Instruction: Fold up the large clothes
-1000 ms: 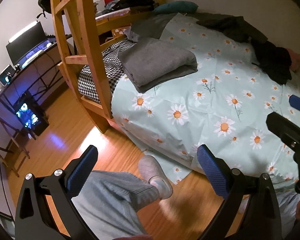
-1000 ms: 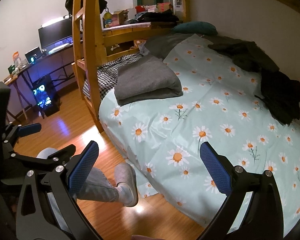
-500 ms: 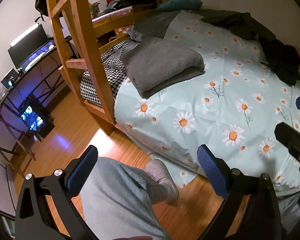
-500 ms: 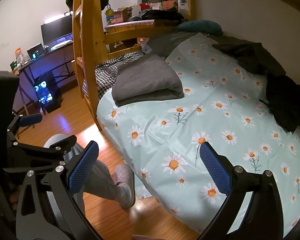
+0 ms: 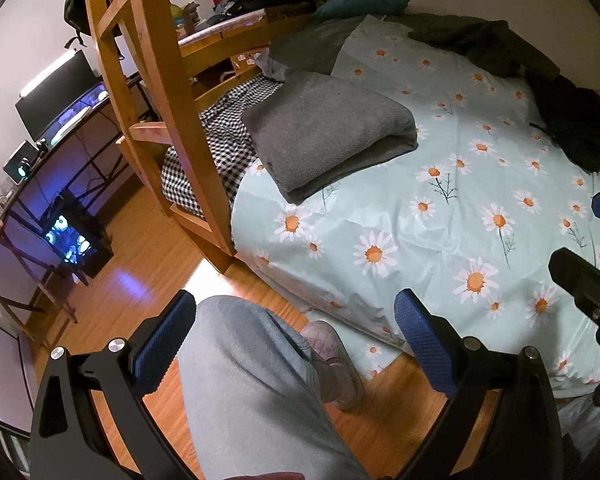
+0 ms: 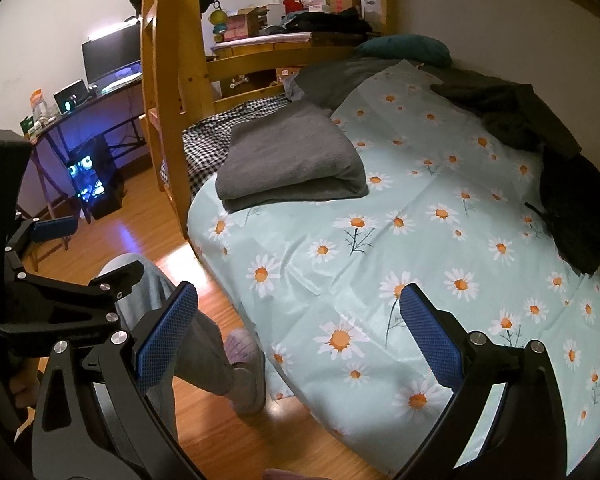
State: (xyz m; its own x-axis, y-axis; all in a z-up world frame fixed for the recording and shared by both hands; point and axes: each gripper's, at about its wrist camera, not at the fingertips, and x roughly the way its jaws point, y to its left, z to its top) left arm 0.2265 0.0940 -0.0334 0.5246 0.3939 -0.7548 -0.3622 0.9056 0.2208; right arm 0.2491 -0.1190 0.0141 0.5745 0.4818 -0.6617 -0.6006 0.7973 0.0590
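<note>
Both sets of jaws wide open, holding nothing: left gripper [image 5: 296,344] over the person's knee, right gripper [image 6: 300,332] over the near bed edge. Dark jacket pile [image 6: 556,168] lies crumpled far right on the daisy sheet [image 6: 420,240]; folded grey blanket [image 5: 328,136] far left. Likely soft, bulky, limp: pinch collar or shoulder seams. Only the right view shows the left gripper's body.
</note>
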